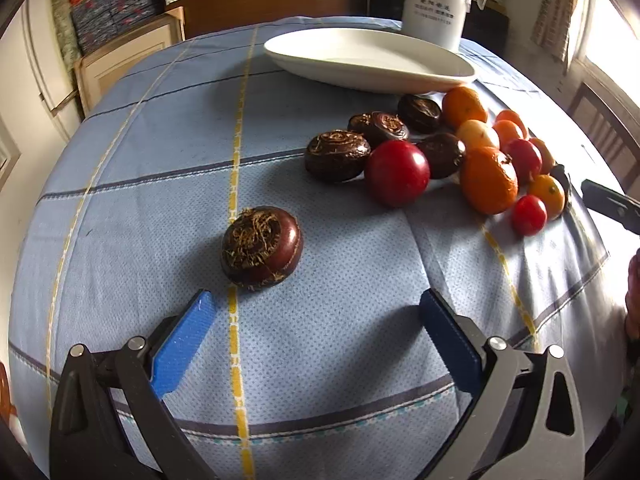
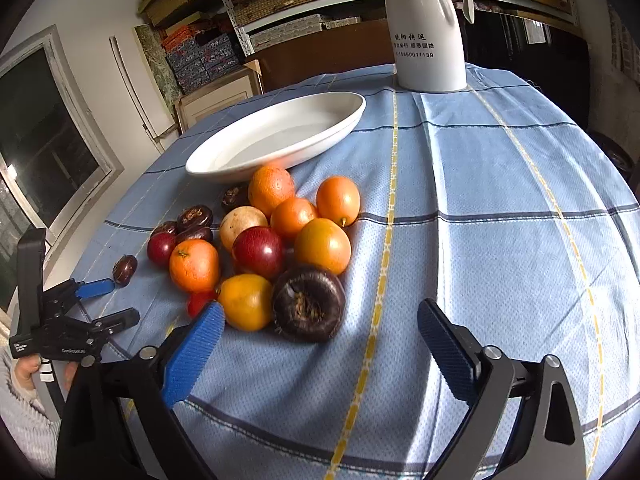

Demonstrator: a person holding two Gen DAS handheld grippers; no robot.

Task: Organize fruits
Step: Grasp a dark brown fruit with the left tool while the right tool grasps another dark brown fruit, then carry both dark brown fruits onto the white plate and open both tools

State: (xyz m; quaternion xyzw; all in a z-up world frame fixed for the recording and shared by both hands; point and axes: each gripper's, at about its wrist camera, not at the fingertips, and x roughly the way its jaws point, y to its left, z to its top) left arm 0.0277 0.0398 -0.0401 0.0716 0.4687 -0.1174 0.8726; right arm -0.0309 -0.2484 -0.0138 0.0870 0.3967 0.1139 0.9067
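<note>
A: Left tongs (image 1: pixel 316 312) spread wide over the counter (image 1: pixel 320 380), gripping nothing, and a lone water chestnut (image 1: pixel 262 248) sits just beyond the blue pads

B: Right tongs (image 2: pixel 320 320) gape empty too, with a big water chestnut (image 2: pixel 309 303) just ahead of them at the near edge of the fruit pile, below the empty white plate (image 2: pixel 276 136)

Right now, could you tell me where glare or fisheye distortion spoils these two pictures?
Left wrist view: the window at the right edge is blown out, and glare washes the tablecloth near the small fruits; the cloth's stripes bow outward. Right wrist view: evenly lit and sharp, soft shadows under the fruit pile, the white jug leaning from lens curvature.
</note>
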